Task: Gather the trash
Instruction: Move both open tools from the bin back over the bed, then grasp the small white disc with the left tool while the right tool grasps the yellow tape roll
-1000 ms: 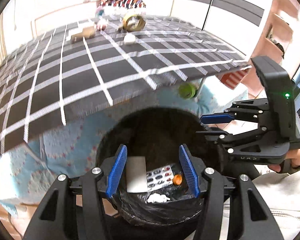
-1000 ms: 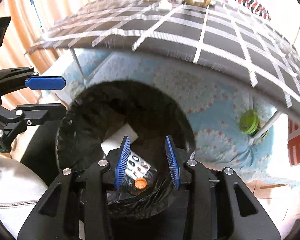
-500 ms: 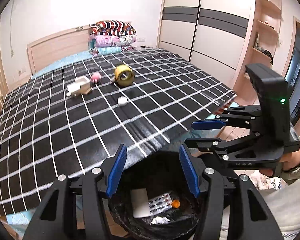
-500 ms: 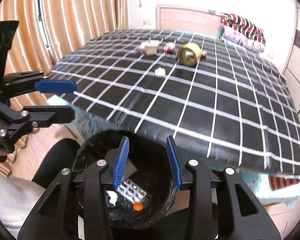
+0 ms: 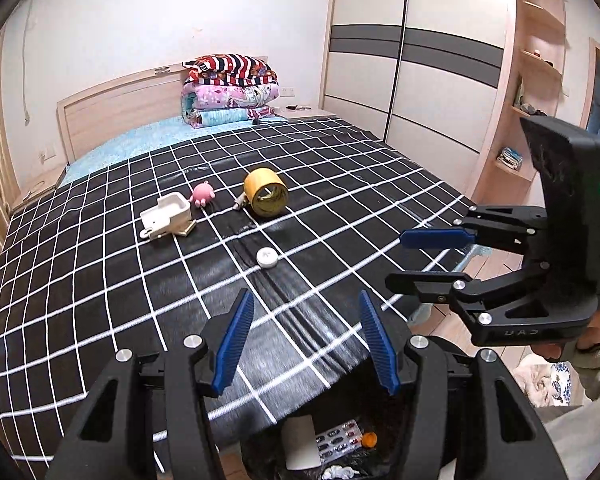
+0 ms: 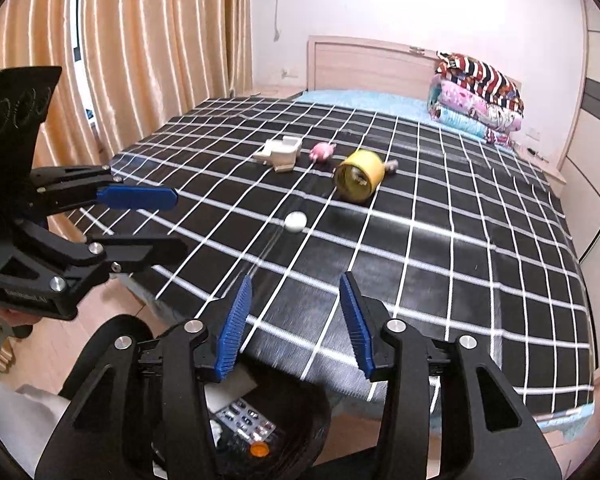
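Observation:
A black-lined trash bin [image 5: 384, 412] [image 6: 304, 432] stands at the bed's foot, below both grippers. It holds a pill blister pack [image 5: 336, 442] [image 6: 246, 424], an orange cap [image 5: 369, 439] [image 6: 259, 449], white paper [image 5: 300, 440] and a crumpled tissue [image 5: 338, 472]. On the checked bed lie a small white round lid [image 5: 267, 257] [image 6: 295, 222], a yellow tape roll [image 5: 265, 193] [image 6: 358, 176], a pink toy [image 5: 202, 194] [image 6: 322, 151] and a white plastic piece [image 5: 167, 222] [image 6: 280, 152]. My left gripper [image 5: 306, 344] [image 6: 140, 222] is open and empty. My right gripper [image 6: 294, 326] [image 5: 432, 258] is open and empty.
The black checked bedspread [image 5: 100, 280] covers the bed. Folded blankets [image 5: 230, 92] are stacked at the headboard. A wardrobe [image 5: 420, 80] and shelves [image 5: 532, 100] stand on the right, curtains [image 6: 120, 60] on the left. Wooden floor [image 6: 116, 304] lies beside the bin.
Both grippers have risen and tilted up from over the bin to face the bed top. Both stay open and empty.

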A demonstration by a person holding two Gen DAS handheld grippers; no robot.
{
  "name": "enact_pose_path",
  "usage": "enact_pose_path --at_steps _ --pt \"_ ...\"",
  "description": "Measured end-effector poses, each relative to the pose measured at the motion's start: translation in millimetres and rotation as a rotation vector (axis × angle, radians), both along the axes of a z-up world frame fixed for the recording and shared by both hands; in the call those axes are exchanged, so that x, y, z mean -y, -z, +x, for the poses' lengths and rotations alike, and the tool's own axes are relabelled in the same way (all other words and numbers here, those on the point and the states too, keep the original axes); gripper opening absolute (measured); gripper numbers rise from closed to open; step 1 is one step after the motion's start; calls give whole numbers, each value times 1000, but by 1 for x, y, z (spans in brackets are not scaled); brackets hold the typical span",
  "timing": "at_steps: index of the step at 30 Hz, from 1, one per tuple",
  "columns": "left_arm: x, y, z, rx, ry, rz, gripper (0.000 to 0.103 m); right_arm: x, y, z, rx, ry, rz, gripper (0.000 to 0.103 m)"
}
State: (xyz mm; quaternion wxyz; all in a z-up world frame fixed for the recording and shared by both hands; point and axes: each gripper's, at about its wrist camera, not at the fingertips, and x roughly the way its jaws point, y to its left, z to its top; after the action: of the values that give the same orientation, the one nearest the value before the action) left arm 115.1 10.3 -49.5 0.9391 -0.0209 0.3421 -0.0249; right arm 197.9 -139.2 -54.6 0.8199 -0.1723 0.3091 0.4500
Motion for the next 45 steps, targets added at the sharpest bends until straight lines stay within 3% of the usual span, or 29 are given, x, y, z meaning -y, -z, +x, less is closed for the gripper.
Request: enact_pose_path --at_steps 21,36,45 --pt "-24 28 65 -50 -3 -7 52 -37 -15 79 -34 33 45 57" --pt "-31 53 103 -105 -30 -18 51 -83 8 133 -98 55 -3 66" --pt "-26 59 112 -111 -43 12 34 -101 21 144 -119 50 -25 69"
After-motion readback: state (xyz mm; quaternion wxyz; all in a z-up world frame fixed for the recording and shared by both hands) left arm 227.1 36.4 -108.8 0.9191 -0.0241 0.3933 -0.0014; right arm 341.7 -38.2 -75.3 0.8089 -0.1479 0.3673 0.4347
